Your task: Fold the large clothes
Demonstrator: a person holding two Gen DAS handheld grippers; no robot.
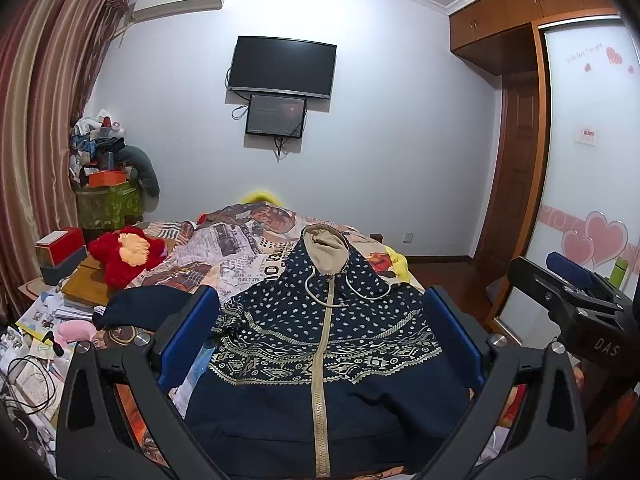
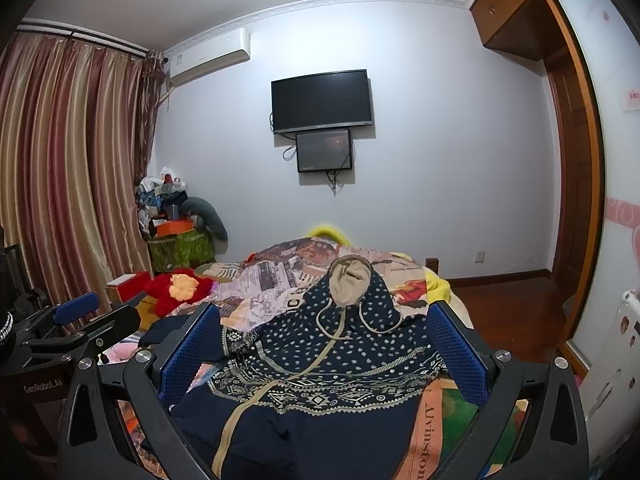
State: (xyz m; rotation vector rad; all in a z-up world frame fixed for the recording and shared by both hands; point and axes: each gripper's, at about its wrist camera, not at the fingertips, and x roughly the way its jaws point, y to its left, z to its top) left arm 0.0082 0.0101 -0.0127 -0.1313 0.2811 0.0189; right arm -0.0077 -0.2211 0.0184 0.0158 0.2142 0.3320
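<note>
A navy zip hoodie (image 1: 320,360) with white dots, a patterned band and a beige-lined hood lies front up on the bed, hood pointing to the far wall. It also shows in the right wrist view (image 2: 320,380). Its left sleeve (image 1: 140,304) sticks out to the left. My left gripper (image 1: 320,336) is open and empty, hovering over the hoodie's lower half. My right gripper (image 2: 324,352) is open and empty, over the hoodie's right side. The right gripper shows at the right edge of the left wrist view (image 1: 580,300).
The bed has a newspaper-print cover (image 1: 240,240). A red plush toy (image 1: 124,254) and boxes (image 1: 60,248) sit at the left. Papers and cables (image 1: 32,360) clutter the near left. A wardrobe (image 1: 592,160) stands on the right. A TV (image 1: 282,66) hangs on the far wall.
</note>
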